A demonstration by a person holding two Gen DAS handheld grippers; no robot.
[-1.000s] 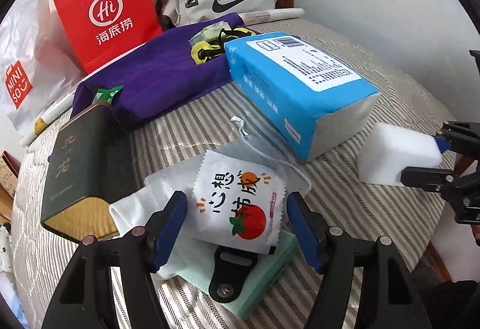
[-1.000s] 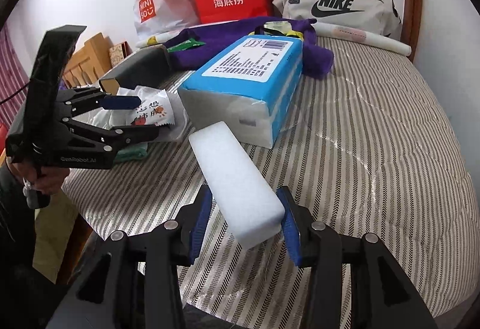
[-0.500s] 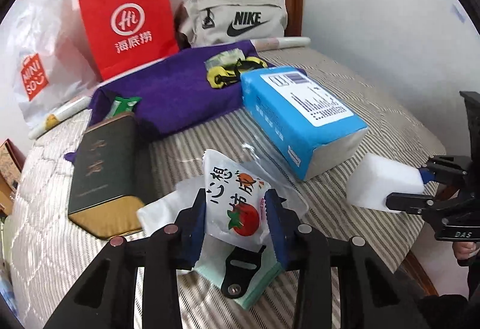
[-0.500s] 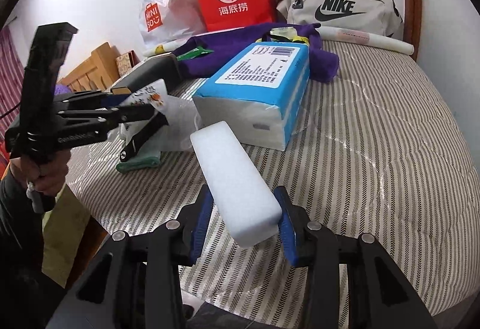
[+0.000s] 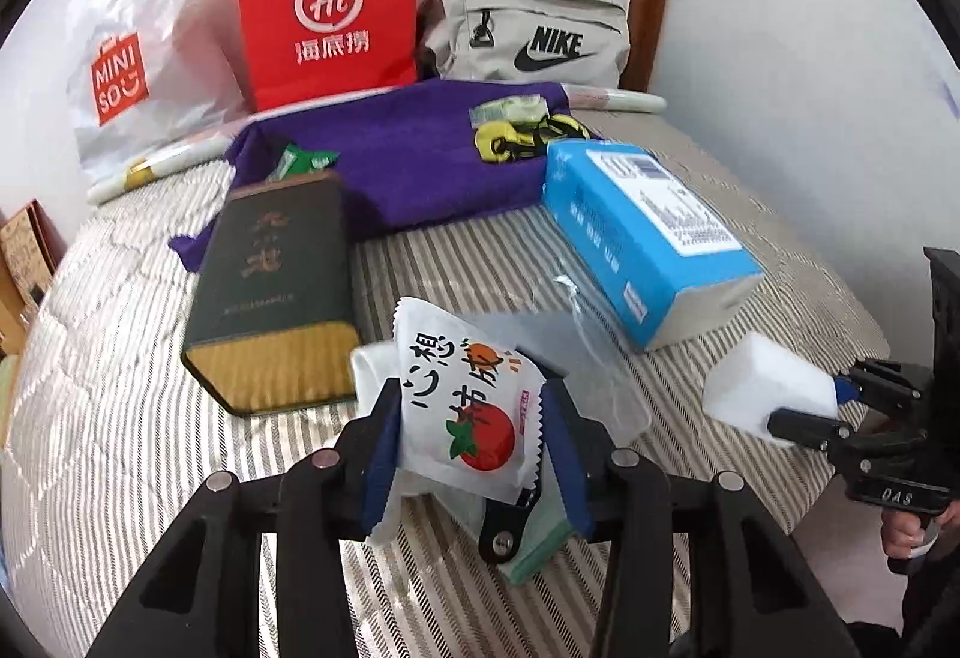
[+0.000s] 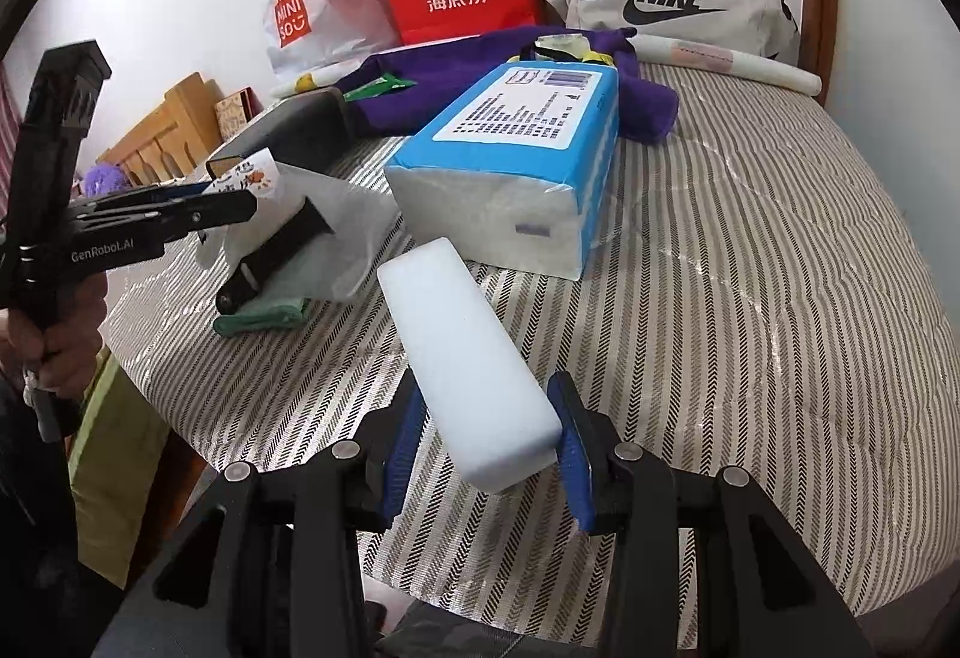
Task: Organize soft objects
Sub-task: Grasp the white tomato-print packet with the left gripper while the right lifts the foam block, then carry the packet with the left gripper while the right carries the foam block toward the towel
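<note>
My left gripper (image 5: 471, 421) is shut on a white snack packet (image 5: 465, 406) with a red tomato print and holds it above the striped bed (image 5: 120, 418). The packet also shows in the right wrist view (image 6: 252, 178), held in the left gripper (image 6: 240, 205). My right gripper (image 6: 486, 436) is shut on a white foam block (image 6: 468, 358), held above the bed's near edge. In the left wrist view the block (image 5: 762, 388) and right gripper (image 5: 798, 409) are at the right.
A blue tissue pack (image 5: 642, 238), a dark green tin (image 5: 270, 286), a purple cloth (image 5: 408, 159), a clear plastic bag (image 6: 342, 238) and a green cloth (image 6: 264, 313) lie on the bed. A red paper bag (image 5: 327, 9), a Miniso bag (image 5: 132, 63) and a Nike bag (image 5: 528, 36) stand at the back.
My left gripper closed on the snack packet and lifted it off the bag and green cloth. The right gripper keeps its hold on the foam block, almost still.
</note>
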